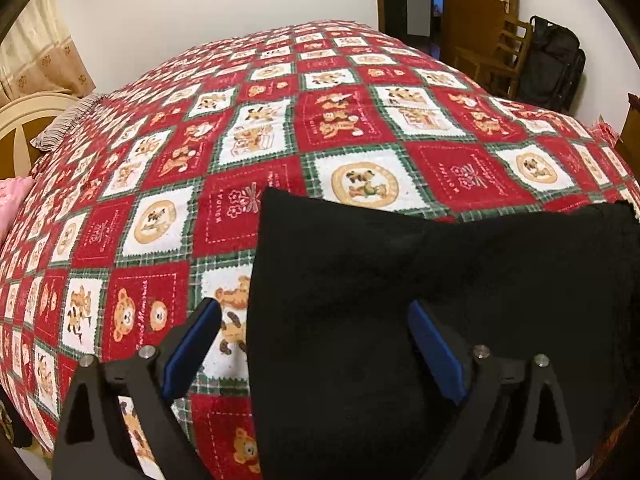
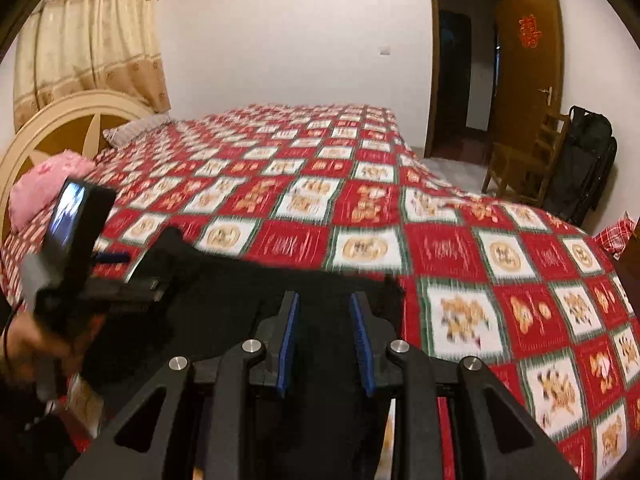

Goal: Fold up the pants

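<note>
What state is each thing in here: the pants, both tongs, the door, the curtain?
Pants: black, lying in a folded block on the bedspread.
Left tongs: open wide, straddling the pants' left edge, gripping nothing.
Right tongs: partly open over the pants; view blurred, so contact is unclear.
Door: swung open.
Curtain: drawn closed.
Chair: upright beside the door.

Both grippers were black, with blue pads lining the inner faces of the fingers (image 1: 434,354) and silver round screws set behind the jaws. The left gripper (image 2: 114,258) carried a small lit screen well behind its jaws.
</note>
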Tool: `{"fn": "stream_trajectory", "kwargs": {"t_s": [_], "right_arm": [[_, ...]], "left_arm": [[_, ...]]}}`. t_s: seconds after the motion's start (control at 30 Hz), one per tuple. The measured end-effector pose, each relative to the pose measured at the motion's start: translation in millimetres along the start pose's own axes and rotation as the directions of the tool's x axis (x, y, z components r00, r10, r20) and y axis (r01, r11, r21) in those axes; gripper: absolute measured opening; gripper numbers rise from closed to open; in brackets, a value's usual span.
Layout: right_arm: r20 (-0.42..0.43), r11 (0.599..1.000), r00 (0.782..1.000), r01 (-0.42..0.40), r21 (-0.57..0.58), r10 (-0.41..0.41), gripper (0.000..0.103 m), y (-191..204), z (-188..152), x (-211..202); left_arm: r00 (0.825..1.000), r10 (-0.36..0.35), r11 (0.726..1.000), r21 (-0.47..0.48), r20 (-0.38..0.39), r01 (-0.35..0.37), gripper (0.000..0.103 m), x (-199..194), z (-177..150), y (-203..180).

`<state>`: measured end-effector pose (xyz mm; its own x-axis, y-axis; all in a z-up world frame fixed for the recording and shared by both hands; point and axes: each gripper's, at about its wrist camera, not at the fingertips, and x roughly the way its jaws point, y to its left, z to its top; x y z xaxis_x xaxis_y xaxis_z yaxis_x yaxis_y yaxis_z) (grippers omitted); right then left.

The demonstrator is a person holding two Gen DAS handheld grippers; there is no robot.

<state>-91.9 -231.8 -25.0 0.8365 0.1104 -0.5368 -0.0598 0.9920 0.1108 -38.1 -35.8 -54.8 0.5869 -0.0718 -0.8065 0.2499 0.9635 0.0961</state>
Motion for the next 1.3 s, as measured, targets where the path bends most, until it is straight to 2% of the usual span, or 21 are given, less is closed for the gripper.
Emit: {"fn": "stream_trajectory", "kwargs": {"t_s": [0.17, 0.37, 0.53, 0.63, 0.73, 0.83, 0.87, 0.93, 1.0, 1.1, 1.2, 1.27, 1.3], "right_arm": [[-0.091, 0.999, 0.995, 0.033, -0.007, -0.033, 0.028, -3, -32, 13], [-0.099, 0.999, 0.994, 0.038, 0.012, -0.036, 0.029, -5, -39, 15], [-0.112, 0.999, 0.993, 0.041, -0.021, -0.043, 0.032, -2, -47, 11], [-0.126, 0.999, 0.991, 0.039, -0.017, -0.041, 0.032, -3, -38, 2], [-0.045, 1.000, 0.999, -0.007, -0.009, 0.006, 0.032, 5, -17, -18], [-0.030, 0.991, 0.991, -0.134, -0.025, 0.133, 0.032, 34, 8, -14], [-0.041, 0.980, 0.980, -0.197, -0.026, 0.196, 0.032, 48, 17, -6], [-0.098, 0.952, 0.949, -0.305, -0.037, 0.300, 0.018, 77, 31, 21], [-0.145, 0.934, 0.932, -0.346, -0.085, 0.332, 0.015, 105, 42, 50], [-0.218, 0.922, 0.909, -0.379, -0.081, 0.355, 0.013, 130, 53, 98], [-0.307, 0.916, 0.882, -0.395, -0.066, 0.358, 0.013, 150, 56, 144], [-0.350, 0.936, 0.886, -0.347, -0.066, 0.304, 0.009, 158, 54, 172], [-0.364, 0.939, 0.881, -0.342, -0.049, 0.302, 0.005, 159, 53, 185]], "left_arm": [[1.000, 0.007, 1.000, -0.003, -0.004, -0.007, 0.101, 4, 2, 1], [1.000, -0.001, 1.000, -0.022, -0.015, 0.000, 0.103, 9, 2, 3], [0.997, -0.063, 0.997, -0.046, -0.045, 0.061, 0.103, 11, 4, 13], [0.996, -0.075, 0.996, -0.054, -0.041, 0.073, 0.101, -5, 1, 33], [0.997, -0.081, 0.992, -0.094, -0.011, 0.080, 0.101, -27, -15, 62], [0.993, -0.113, 0.979, -0.176, -0.024, 0.107, 0.101, -39, -40, 81], [0.992, -0.121, 0.975, -0.192, -0.031, 0.113, 0.101, -39, -45, 82], [0.987, -0.155, 0.961, -0.238, -0.041, 0.141, 0.100, -41, -58, 81], [0.982, -0.183, 0.952, -0.259, -0.043, 0.165, 0.100, -41, -67, 73], [0.986, -0.141, 0.968, -0.220, -0.089, 0.119, 0.096, -29, -77, 54], [0.987, -0.135, 0.969, -0.220, -0.084, 0.114, 0.096, -27, -80, 51], [0.989, -0.124, 0.973, -0.206, -0.081, 0.105, 0.096, -27, -79, 50], [0.990, -0.119, 0.973, -0.207, -0.079, 0.101, 0.096, -27, -81, 50]]}}
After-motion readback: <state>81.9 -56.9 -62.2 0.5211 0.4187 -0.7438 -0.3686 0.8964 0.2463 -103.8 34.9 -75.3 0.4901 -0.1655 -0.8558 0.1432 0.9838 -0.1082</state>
